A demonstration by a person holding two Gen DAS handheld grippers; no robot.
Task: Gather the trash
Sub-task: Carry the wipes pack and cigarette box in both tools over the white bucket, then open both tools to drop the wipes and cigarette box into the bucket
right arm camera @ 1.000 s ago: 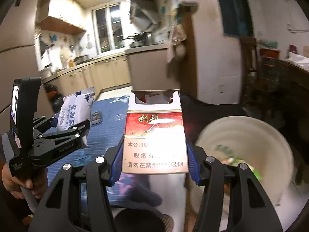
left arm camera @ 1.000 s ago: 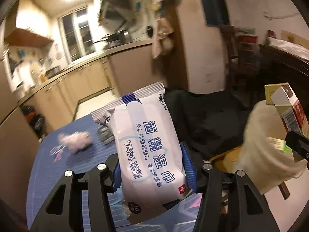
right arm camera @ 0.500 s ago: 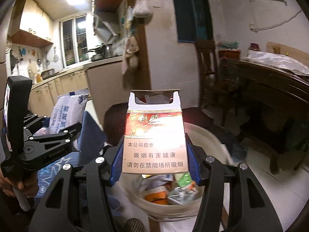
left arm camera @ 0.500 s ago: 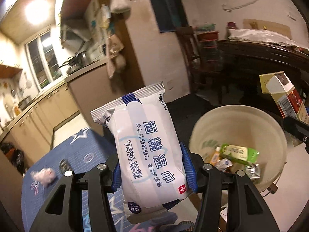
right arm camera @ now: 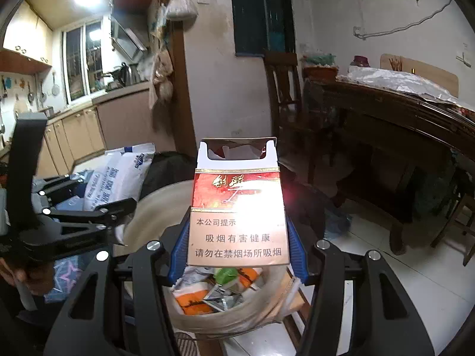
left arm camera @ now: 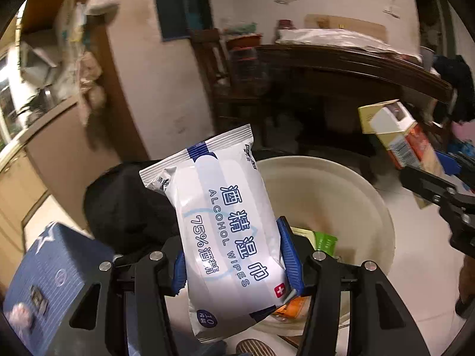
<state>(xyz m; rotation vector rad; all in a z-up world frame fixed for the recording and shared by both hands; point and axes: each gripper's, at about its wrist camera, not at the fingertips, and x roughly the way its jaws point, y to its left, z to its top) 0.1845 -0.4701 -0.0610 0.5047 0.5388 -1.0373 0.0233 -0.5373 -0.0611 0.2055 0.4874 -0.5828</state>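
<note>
We see our left claw [left arm camera: 234,258] gripping the alcohol wipes pack [left arm camera: 225,231] and our right claw [right arm camera: 237,246] gripping the cigarette box [right arm camera: 237,207], both above the cream trash bin [left arm camera: 341,195].

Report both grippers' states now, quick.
Left gripper: closed on the alcohol wipes pack, above the trash bin.
Right gripper: closed on the cigarette box, above the same bin.

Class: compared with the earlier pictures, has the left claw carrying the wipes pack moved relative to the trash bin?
Yes. The left claw has carried the wipes pack away from the blue table until it sits over the trash bin.
</note>
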